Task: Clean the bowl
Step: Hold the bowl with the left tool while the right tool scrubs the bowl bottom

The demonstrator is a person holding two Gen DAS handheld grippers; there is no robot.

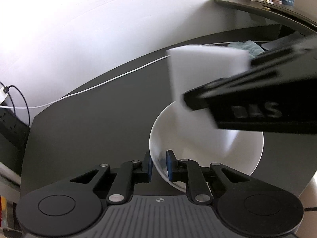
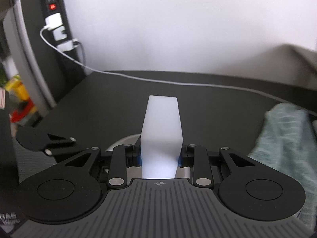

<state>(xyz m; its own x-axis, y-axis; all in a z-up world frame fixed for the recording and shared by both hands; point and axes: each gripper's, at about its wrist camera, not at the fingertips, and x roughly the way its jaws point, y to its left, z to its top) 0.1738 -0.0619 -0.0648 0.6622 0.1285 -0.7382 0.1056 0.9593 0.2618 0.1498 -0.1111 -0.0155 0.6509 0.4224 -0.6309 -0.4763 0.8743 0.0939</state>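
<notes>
White sponge block (image 2: 161, 136) clamped between the blue pads (image 2: 139, 159) of the right hand-held gripper (image 2: 160, 158), long axis running straight forward along the fingers, far end pointing toward the white wall (image 2: 178, 29). Seen from the left wrist view, same sponge (image 1: 198, 83) standing tall and slightly tilted over the bowl (image 1: 208, 154), lower end dipping inside the rim, upper end above the far edge of the surface (image 1: 99, 123). Blurred there, so exact contact with the bowl's inside impossible to tell.

White bowl sitting on the dark surface, tipped up on edge toward the left camera, near rim pinched between the blue pads (image 1: 170, 166) of the left hand-held gripper (image 1: 159, 166); jaws narrow, one pad outside the wall, one inside. In the right wrist view only a grey sliver of the bowl (image 2: 122, 144) showing beneath the sponge and behind the linkage.

Right hand-held gripper (image 1: 247, 101) coming in from the right and above in the left view, angled down to the left, body motion-blurred. Left hand-held gripper partly visible at the left edge of the right view, low and level.

White cable (image 1: 99, 85) trailing across the back of the surface to a power strip (image 2: 53, 19) with a red light. Crumpled teal cloth (image 2: 285, 138) lying at the right, well apart from the bowl. Shelf (image 1: 267, 10) with small containers high at the right.
</notes>
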